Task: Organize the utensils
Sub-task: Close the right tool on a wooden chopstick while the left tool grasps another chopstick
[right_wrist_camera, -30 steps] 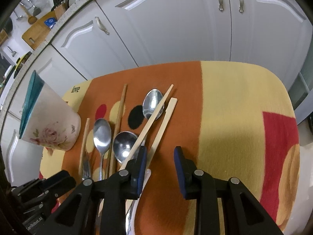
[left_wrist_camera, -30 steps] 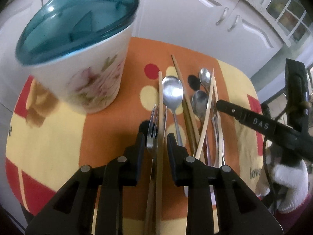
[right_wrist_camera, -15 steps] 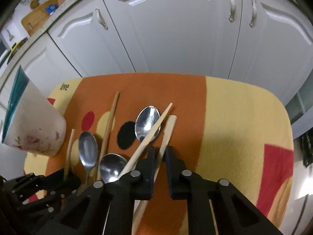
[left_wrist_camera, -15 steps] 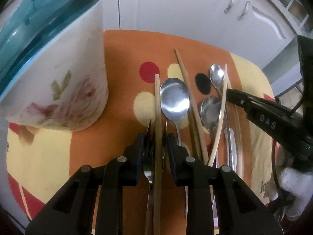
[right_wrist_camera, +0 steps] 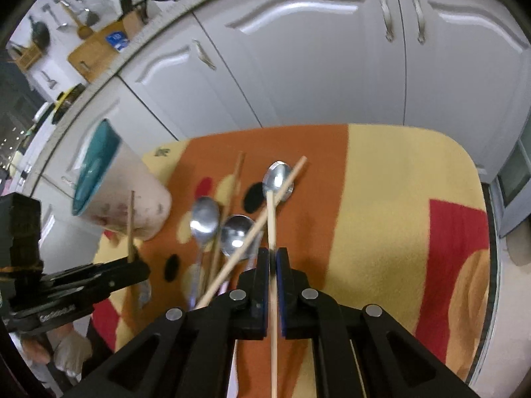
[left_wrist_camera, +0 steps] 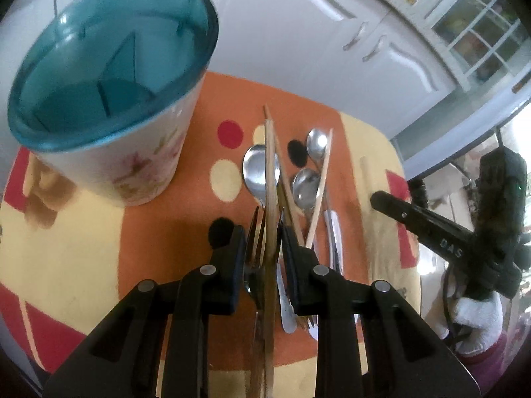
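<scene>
Both chopsticks have risen, each pinched in its claw [left_wrist_camera: 264, 248] [right_wrist_camera: 272, 262], their rear ends cut off below frame.

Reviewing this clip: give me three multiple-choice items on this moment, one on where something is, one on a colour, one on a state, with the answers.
1. In the left wrist view, on which side of the spoons does the utensil holder stand?
A. left
B. right
C. on top of them

2. What colour is the holder's inside?
A. red
B. teal
C. black

3. What is the right gripper doing?
A. hanging open
B. shut on a spoon
C. shut on a light chopstick

Answers:
1. A, it stands left of the spoons on the cloth.
2. B, the divided interior is teal.
3. C, the chopstick runs between its closed fingers.
</scene>
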### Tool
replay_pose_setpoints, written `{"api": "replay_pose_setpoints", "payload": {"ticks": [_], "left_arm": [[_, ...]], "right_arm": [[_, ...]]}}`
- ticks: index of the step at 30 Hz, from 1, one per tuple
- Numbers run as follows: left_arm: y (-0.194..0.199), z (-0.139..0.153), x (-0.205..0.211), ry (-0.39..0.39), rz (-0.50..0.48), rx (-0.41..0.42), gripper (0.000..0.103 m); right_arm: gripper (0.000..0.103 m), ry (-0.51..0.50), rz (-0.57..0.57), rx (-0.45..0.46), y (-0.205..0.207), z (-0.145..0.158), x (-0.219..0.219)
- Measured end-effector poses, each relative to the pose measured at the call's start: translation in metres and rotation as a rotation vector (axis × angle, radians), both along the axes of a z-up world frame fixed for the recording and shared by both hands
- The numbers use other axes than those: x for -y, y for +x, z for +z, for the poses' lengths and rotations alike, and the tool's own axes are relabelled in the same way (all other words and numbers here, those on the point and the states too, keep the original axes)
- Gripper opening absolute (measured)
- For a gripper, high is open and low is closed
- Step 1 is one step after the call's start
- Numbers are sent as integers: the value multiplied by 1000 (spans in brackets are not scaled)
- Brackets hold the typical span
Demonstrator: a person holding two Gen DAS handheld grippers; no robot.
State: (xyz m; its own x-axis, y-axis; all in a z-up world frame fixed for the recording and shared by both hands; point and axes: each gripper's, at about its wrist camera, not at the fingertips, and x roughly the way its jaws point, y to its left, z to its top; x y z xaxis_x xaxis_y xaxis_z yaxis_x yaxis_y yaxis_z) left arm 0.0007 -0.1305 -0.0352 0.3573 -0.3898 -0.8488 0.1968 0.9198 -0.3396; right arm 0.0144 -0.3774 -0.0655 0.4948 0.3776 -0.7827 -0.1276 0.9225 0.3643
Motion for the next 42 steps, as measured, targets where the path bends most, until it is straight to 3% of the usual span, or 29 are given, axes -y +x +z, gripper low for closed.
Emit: {"api": "replay_pose_setpoints", "payload": {"ticks": [11, 13, 15, 19, 24, 27, 34, 35, 38, 42], "left_arm": [[8, -21, 19, 35, -13, -37, 21], [9, -26, 23, 48, -24, -50, 21], [8, -33, 26, 62, -28, -61, 21], [6, -44, 28, 75, -38, -87, 21], [11, -45, 28, 78, -27, -92, 21], [20, -38, 28, 68, -6, -72, 32], [39, -43, 41, 127, 9, -63, 32], [41, -44, 42, 132, 10, -64, 30], [45, -43, 48, 158, -5, -40, 11], [45, -33, 45, 117, -18, -23, 5]], "right_arm": [[4, -131, -40, -79, 4, -28, -7], [11, -120, -33, -97, 7, -31, -6], [28, -128, -24, -88, 10, -31, -10], [28, -104, -5, -93, 20, -35, -17], [28, -145, -8, -77, 34, -37, -25], [28, -134, -17, -79, 40, -37, -23], [28, -144, 1, -76, 39, -35, -21], [26, -147, 6, -72, 38, -35, -21], [8, -176, 30, -56, 36, -36, -24], [6, -150, 28, -38, 27, -32, -17]]}}
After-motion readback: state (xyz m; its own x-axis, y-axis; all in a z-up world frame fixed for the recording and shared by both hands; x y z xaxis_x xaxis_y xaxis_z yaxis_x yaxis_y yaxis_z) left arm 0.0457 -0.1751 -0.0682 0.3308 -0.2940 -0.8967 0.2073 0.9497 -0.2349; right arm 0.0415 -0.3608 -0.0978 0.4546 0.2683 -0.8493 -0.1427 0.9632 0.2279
